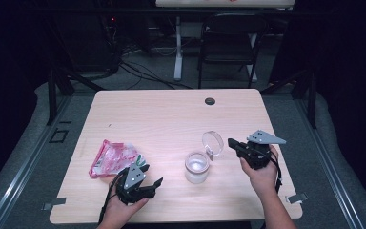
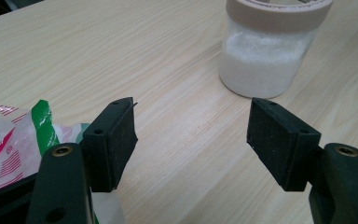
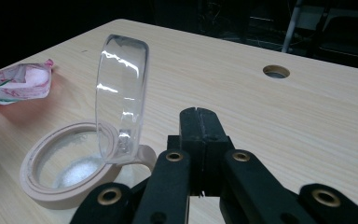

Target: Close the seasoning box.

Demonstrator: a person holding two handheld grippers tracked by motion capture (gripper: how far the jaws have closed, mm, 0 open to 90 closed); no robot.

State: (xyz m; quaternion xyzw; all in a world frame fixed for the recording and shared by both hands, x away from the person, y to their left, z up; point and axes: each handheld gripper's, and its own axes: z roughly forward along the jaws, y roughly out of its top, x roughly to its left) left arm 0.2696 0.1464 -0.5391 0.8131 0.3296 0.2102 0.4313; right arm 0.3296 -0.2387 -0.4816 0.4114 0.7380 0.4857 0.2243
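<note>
On the left of the wooden table [image 1: 171,119] lies a crumpled pink and green plastic bag [image 1: 114,158], touching the left gripper [image 1: 153,187], whose jaws stand wide with nothing between them. Ahead of those jaws, near the table's middle, stands a jar [image 1: 197,168] of white grains, its clear hinged lid [image 1: 213,142] tipped upright. Just right of the lid sits the right gripper [image 1: 230,142], jaws pressed together on nothing, possibly brushing the lid's hinge tab. A cable hole [image 1: 210,101] lies beyond.
</note>
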